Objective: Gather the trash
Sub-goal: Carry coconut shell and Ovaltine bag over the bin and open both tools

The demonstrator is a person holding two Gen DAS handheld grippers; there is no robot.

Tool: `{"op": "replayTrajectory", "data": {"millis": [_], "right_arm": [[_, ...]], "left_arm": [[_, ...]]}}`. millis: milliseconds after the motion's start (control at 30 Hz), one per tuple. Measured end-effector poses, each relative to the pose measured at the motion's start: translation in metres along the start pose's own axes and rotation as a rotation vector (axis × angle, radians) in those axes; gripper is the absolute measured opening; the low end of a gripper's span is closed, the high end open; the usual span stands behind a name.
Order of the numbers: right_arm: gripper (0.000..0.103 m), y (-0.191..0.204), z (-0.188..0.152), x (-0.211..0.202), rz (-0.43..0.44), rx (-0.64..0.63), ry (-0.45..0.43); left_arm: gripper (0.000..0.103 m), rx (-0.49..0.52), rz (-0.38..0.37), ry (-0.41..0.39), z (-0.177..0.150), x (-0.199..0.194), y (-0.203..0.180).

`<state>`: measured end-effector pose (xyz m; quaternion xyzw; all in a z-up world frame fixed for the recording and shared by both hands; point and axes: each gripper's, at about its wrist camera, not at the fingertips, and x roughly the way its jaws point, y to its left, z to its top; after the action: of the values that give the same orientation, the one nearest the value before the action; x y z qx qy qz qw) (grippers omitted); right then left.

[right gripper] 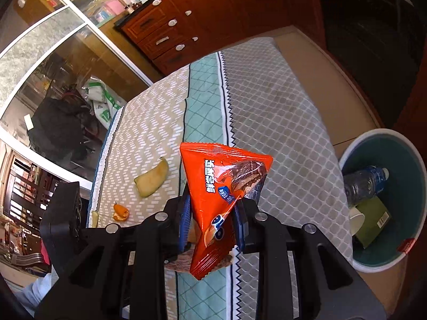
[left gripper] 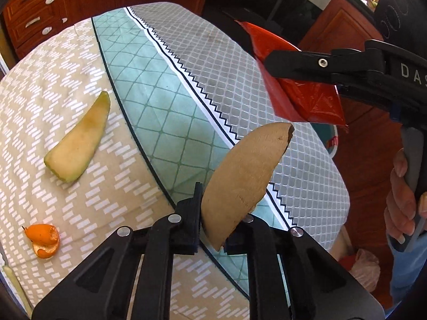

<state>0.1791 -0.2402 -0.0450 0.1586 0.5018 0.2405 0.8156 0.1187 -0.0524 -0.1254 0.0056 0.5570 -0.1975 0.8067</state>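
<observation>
- Right gripper (right gripper: 212, 221) is clamped on an orange crinkly snack wrapper (right gripper: 224, 186), held above the bench (right gripper: 280, 122); round teal bin (right gripper: 411, 154) on the floor at right already holds a bottle.
- Left gripper (left gripper: 212, 229) is clamped on a brown curved rind (left gripper: 240, 178).
- Left to collect: pale green melon slice (left gripper: 77, 146), then small orange peel (left gripper: 42, 240).

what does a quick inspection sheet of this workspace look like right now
surface: patterned tablecloth covering the table
job's things: melon rind and orange peel lying on the cloth; brown rind and red snack wrapper lifted off it; bin on the floor beside the table, holding a bottle, a cup and a box
clutter: nothing seen
grippers: left tool shut on the brown rind; right tool shut on the wrapper
cables: nothing seen
surroundings: wooden drawers, glass door
</observation>
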Motion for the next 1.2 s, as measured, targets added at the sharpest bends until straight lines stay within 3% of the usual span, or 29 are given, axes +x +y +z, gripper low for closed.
{"op": "replayTrajectory", "data": {"millis": [100, 333, 500, 733, 933, 1200], "right_arm": [[0.025, -0.026, -0.005, -0.017, -0.012, 0.046, -0.032], [0.026, -0.101, -0.024, -0.075, -0.097, 0.183, -0.134], [0.027, -0.148, -0.038, -0.108, -0.157, 0.274, -0.193], [0.028, -0.186, -0.054, -0.128, -0.207, 0.341, -0.226], [0.029, -0.213, -0.062, -0.138, -0.233, 0.391, -0.216], [0.03, -0.233, -0.062, -0.135, -0.263, 0.407, -0.18]], "left_arm": [[0.012, 0.002, 0.059, -0.029, 0.004, -0.007, -0.007], [0.012, 0.043, 0.011, -0.043, 0.036, -0.019, -0.04], [0.012, 0.108, -0.024, 0.004, 0.058, 0.005, -0.084], [0.012, 0.203, -0.053, 0.059, 0.081, 0.043, -0.151], [0.012, 0.244, -0.075, 0.114, 0.098, 0.084, -0.193], [0.015, 0.297, -0.07, 0.211, 0.095, 0.14, -0.223]]}}
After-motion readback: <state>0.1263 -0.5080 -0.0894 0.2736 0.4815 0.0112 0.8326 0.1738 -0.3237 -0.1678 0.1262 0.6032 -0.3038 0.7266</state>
